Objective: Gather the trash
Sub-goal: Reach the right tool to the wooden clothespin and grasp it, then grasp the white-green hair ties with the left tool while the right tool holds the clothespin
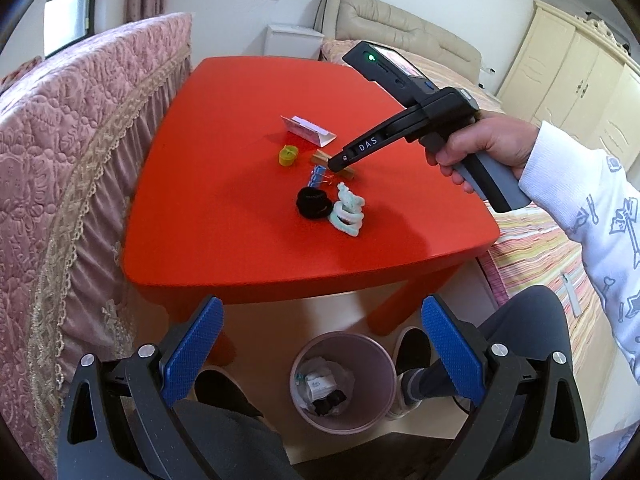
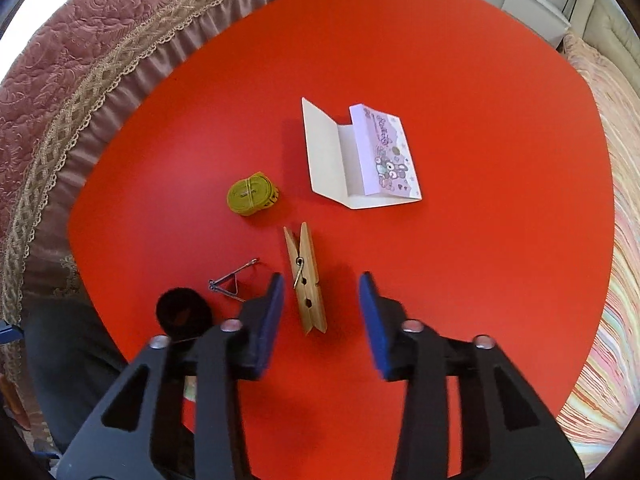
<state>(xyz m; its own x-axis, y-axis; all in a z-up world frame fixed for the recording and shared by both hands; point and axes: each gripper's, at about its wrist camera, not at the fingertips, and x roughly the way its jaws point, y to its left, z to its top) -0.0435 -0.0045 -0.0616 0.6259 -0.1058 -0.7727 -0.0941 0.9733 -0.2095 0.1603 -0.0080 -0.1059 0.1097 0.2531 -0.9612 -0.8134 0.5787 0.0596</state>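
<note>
On the red table a wooden clothespin lies between the blue pads of my right gripper, with a gap on each side; the jaws stand open and point steeply down. Around it lie a yellow tape roll, a folded paper card, a metal binder clip and a black ring. In the left wrist view the right gripper partly hides the clothespin, and a white-green twisted cord lies beside the black ring. My left gripper hangs open and empty above a pink bin holding scraps.
A pink quilted cover runs along the table's left side. A bed with a striped sheet lies to the right. The person's legs and dark shoes flank the bin under the table's near edge.
</note>
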